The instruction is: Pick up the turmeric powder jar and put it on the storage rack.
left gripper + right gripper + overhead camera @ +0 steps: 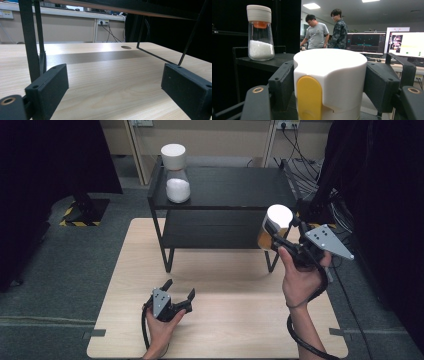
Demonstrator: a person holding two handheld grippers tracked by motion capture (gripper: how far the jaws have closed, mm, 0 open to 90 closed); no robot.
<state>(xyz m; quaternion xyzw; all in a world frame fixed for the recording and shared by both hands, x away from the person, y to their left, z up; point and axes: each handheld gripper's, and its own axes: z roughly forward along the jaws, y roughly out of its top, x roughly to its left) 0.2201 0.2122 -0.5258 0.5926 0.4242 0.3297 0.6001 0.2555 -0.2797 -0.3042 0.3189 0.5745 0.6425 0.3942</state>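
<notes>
My right gripper (278, 236) is shut on a jar with a white lid (278, 216) and holds it in the air at the right end of the black two-tier shelf (235, 185). In the right gripper view the pads (283, 82) press both sides of the white lid with its yellow tab (332, 62). A second glass jar of white grains (176, 177) stands on the shelf's top board at the left, the same jar (260, 32) also visible in the right gripper view. My left gripper (180, 288) rests low over the wooden table (230, 320), open, with nothing between its jaws (115, 75).
The shelf's thin black legs (31, 42) rise just ahead of the left gripper. Two people (315, 32) stand by monitors (404, 45) in the background. Cables (300, 155) lie on the floor behind the shelf, and dark curtains flank the table.
</notes>
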